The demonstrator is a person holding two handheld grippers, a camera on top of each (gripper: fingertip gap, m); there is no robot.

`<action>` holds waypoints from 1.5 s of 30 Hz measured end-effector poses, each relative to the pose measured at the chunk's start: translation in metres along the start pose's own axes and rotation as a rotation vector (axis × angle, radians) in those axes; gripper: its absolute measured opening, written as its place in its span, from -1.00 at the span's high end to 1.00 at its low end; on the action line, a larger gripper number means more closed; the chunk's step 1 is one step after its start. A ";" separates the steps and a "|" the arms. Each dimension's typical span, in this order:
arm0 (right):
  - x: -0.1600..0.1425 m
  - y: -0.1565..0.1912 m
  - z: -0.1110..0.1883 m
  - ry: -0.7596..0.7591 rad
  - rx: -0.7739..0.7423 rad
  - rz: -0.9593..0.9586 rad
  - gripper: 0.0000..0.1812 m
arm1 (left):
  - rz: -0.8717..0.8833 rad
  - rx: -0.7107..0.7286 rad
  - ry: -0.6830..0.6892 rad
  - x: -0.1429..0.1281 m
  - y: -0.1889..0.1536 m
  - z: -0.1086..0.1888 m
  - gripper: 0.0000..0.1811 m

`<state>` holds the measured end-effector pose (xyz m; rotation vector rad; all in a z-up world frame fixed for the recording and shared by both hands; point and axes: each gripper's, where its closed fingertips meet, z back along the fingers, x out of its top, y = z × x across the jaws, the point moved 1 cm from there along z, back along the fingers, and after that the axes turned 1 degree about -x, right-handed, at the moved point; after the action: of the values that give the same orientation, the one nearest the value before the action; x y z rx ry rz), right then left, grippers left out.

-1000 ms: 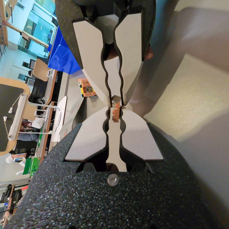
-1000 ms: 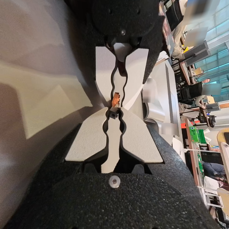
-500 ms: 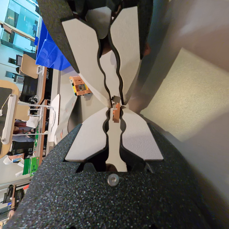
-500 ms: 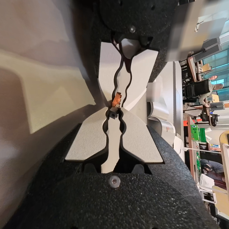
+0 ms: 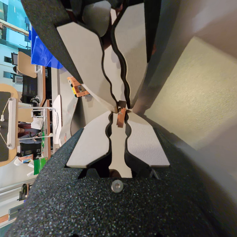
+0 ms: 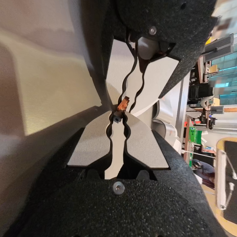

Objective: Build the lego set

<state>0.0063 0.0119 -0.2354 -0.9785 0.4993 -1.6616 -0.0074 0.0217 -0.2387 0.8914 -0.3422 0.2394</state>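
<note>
My two grippers meet tip to tip in the air. My left gripper (image 5: pixel 119 113) is shut on a small orange lego piece (image 5: pixel 120 119). My right gripper (image 6: pixel 117 115) is shut on a small dark grey lego piece (image 6: pixel 117 119). The grey piece (image 5: pixel 121 103) touches the end of the orange piece, which leans to the right in the right wrist view (image 6: pixel 123 104). The joint itself is mostly hidden by the fingertips. Each view shows the other gripper coming in from the top.
A part-built orange and yellow lego model (image 5: pixel 78 88) stands on the grey table (image 5: pixel 82 115) at the left. A curled white booklet (image 5: pixel 66 121) lies near it. Farther off are a blue bag (image 5: pixel 42 55), desks, a green box (image 6: pixel 193 136) and people. The tips of both grippers are at nearly the same place.
The two grippers have closed in on each other, so the opposite one looms larger in each view. The orange piece now leans more against the grey piece. Both grips are unchanged.
</note>
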 end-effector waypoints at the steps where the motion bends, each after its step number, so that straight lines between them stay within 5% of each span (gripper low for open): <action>1: 0.000 0.000 0.000 0.001 -0.003 0.003 0.86 | 0.001 0.002 0.000 0.000 0.000 0.000 0.82; 19: -0.001 -0.013 0.001 -0.061 -0.070 -0.067 0.84 | 0.093 0.070 -0.089 -0.002 0.012 0.001 0.84; 31: -0.009 -0.025 0.007 -0.069 -0.139 -0.117 0.62 | 0.171 0.142 -0.146 -0.003 0.025 0.006 0.90; 39: -0.011 -0.029 0.007 -0.074 -0.187 -0.113 0.65 | 0.171 0.168 -0.164 -0.001 0.028 0.006 0.90; 45: -0.017 -0.030 0.006 -0.058 -0.224 -0.092 0.87 | 0.154 0.168 -0.162 -0.002 0.025 0.002 0.89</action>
<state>-0.0060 0.0382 -0.2155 -1.2259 0.6185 -1.6785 -0.0179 0.0349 -0.2202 1.0544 -0.5485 0.3429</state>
